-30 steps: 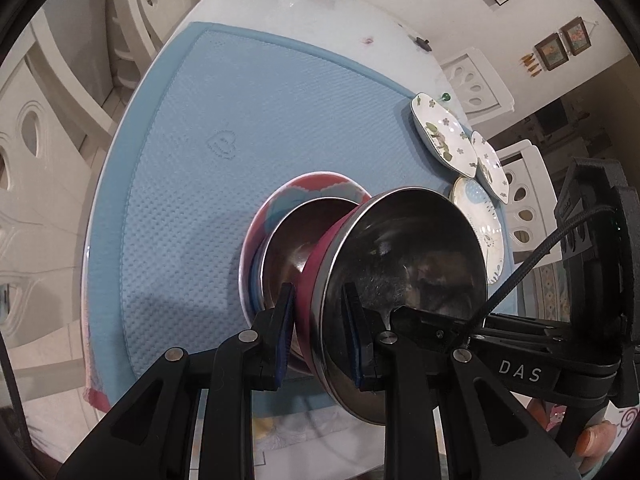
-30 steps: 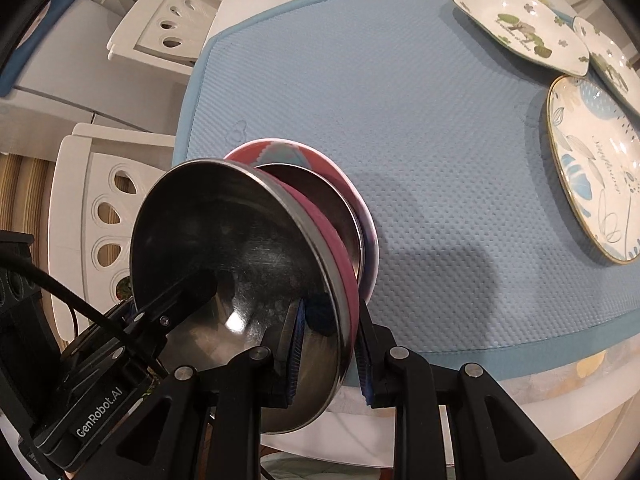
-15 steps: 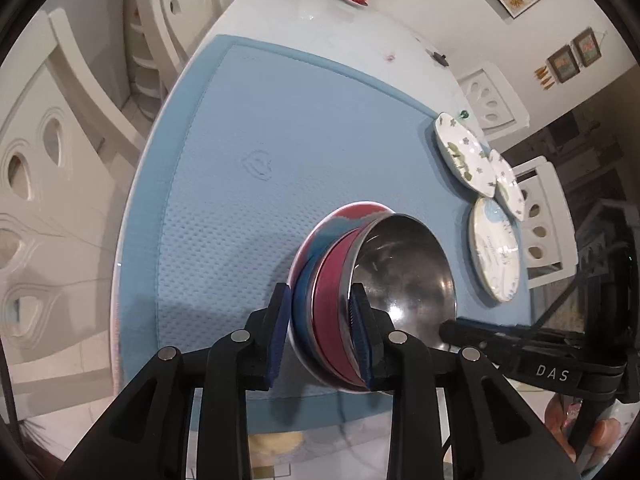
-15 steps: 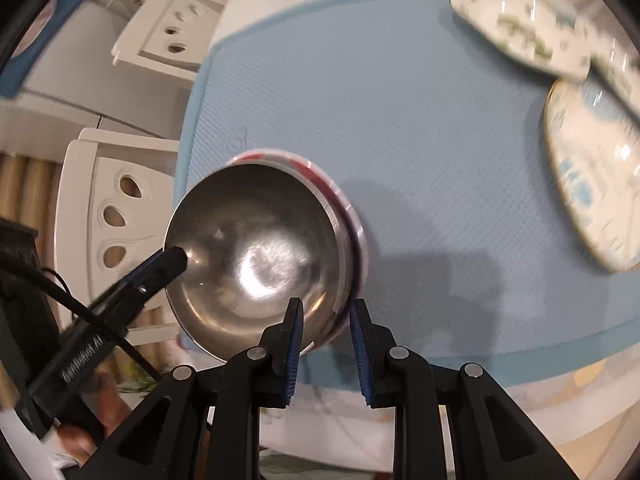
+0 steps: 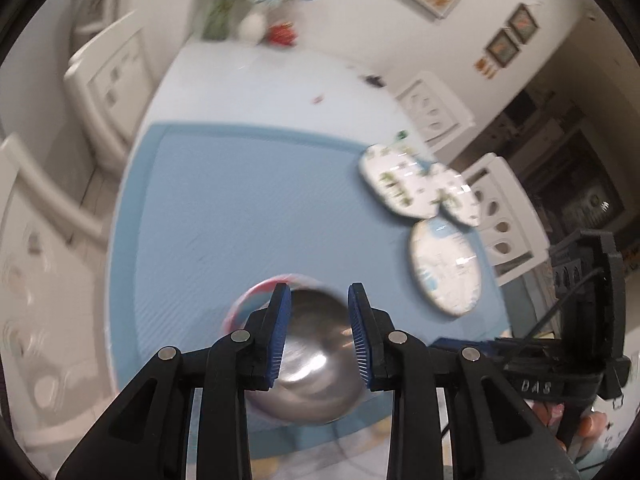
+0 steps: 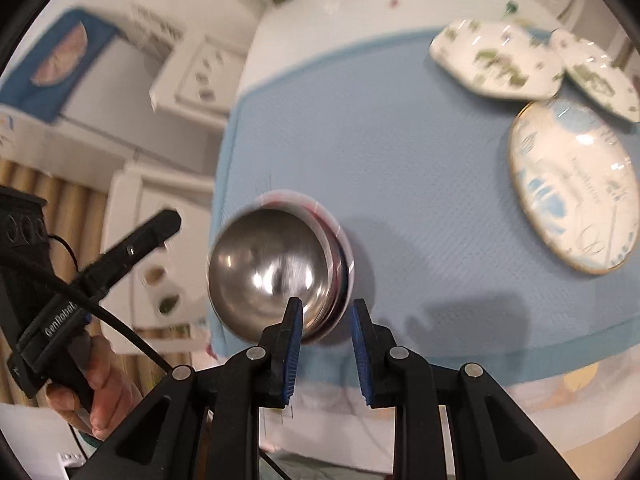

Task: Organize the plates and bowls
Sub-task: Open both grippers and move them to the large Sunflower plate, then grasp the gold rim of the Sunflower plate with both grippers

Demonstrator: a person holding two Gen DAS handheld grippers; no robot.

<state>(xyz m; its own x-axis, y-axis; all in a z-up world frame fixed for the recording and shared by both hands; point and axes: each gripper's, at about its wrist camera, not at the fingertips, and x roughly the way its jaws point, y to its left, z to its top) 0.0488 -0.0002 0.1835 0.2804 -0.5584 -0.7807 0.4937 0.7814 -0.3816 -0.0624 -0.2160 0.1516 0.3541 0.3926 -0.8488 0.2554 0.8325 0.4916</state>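
A stack of steel bowls (image 5: 312,356) with pink outsides sits nested in a pink-and-blue bowl (image 5: 256,296) on the blue mat; it also shows in the right wrist view (image 6: 272,272). My left gripper (image 5: 319,336) is open and empty, raised above and just behind the stack. My right gripper (image 6: 325,348) is open and empty, at the stack's near right rim but apart from it. Two green-patterned plates (image 6: 496,60) and a round blue-patterned plate (image 6: 572,188) lie at the mat's right. Both views are motion-blurred.
The blue mat (image 5: 240,200) covers a white oval table (image 5: 260,80) ringed by white chairs (image 5: 108,76). A vase and small red item (image 5: 280,34) stand at the far end. The left gripper's body (image 6: 80,300) is at the left of the stack.
Both grippers have let go of the top steel bowl, opened wider and pulled back and up. The bowl now rests nested flat in the stack.
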